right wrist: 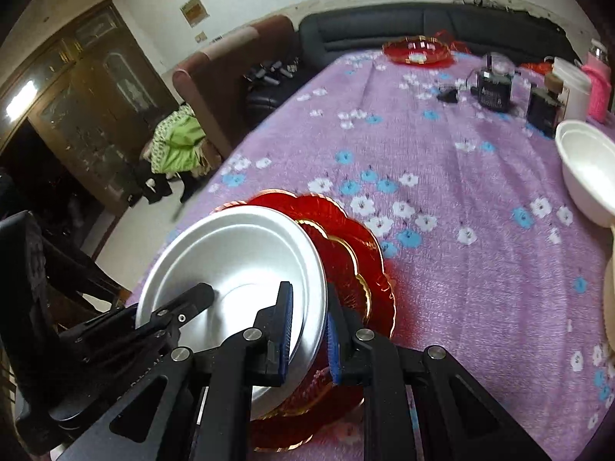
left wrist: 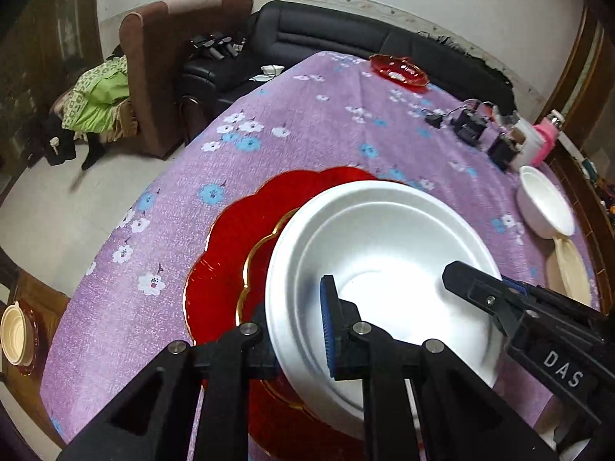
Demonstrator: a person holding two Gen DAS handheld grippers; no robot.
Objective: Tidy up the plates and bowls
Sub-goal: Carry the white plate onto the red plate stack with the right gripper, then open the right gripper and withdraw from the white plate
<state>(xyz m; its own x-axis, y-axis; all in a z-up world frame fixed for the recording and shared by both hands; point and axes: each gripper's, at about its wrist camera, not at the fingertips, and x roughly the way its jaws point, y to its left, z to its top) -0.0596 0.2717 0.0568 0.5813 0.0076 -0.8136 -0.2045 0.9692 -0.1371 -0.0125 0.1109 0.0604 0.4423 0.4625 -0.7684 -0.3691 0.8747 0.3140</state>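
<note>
We grip a stack, a white bowl on red scalloped plates, from both sides. The left gripper has its fingers clamped on the stack's left rim; the right gripper has its fingers clamped on the right rim. The stack sits above the tabletop near its near-left edge.
</note>
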